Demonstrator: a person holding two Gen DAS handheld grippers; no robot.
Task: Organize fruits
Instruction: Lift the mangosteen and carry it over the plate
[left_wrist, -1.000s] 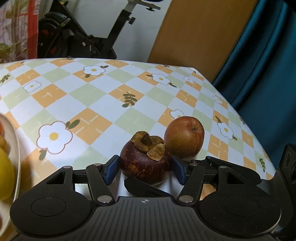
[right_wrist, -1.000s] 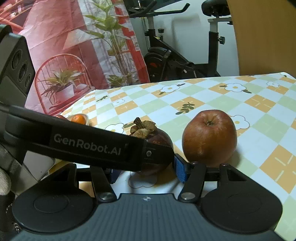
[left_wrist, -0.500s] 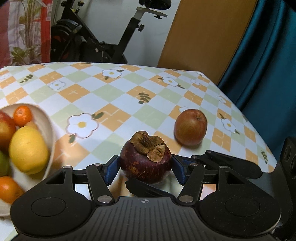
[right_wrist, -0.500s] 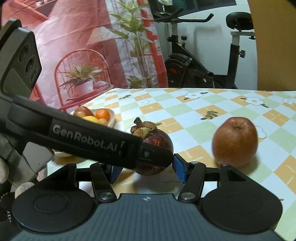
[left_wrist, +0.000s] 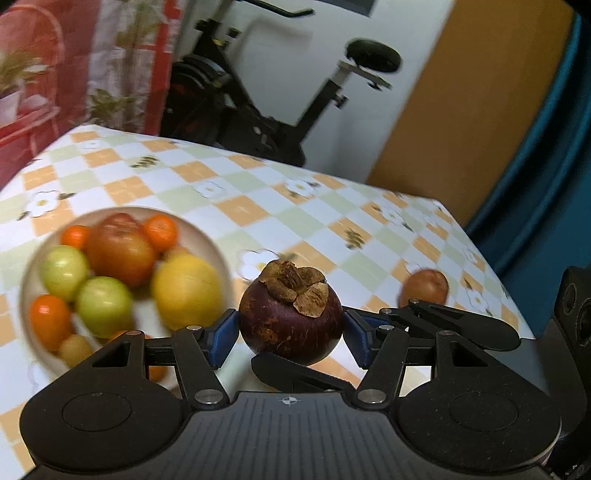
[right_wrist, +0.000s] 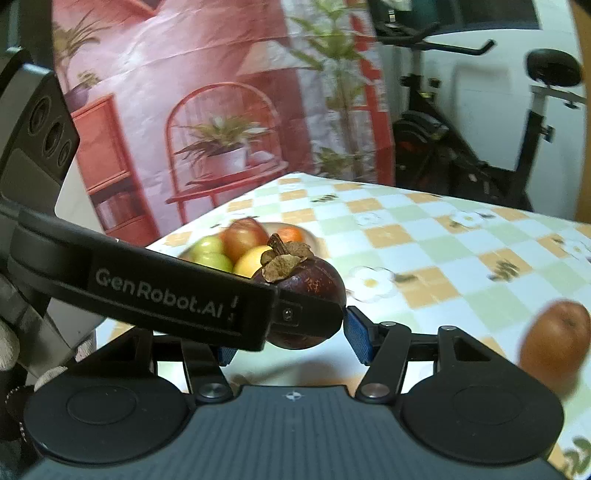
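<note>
My left gripper (left_wrist: 290, 338) is shut on a dark purple mangosteen (left_wrist: 290, 318) with a dry brown cap and holds it above the table, right of a white plate (left_wrist: 216, 245) that holds several fruits. The mangosteen also shows in the right wrist view (right_wrist: 301, 297), gripped by the left gripper's black arm (right_wrist: 155, 295). My right gripper (right_wrist: 291, 345) is open around that spot, its blue pads (right_wrist: 356, 339) apart and holding nothing. A red apple (left_wrist: 424, 287) lies on the checked cloth at the right; it also shows in the right wrist view (right_wrist: 556, 334).
The plate (right_wrist: 314, 234) carries a yellow fruit (left_wrist: 186, 290), green fruits (left_wrist: 103, 304), small oranges (left_wrist: 160, 232) and a red apple (left_wrist: 120, 251). The table's far and right edges drop off. An exercise bike (left_wrist: 266, 122) stands behind it, a blue curtain (left_wrist: 546, 166) at the right.
The left gripper has lifted the mangosteen and swung left toward the plate. The plate has come fully into view and the red apple has fallen away to the right. The right gripper stayed open.
</note>
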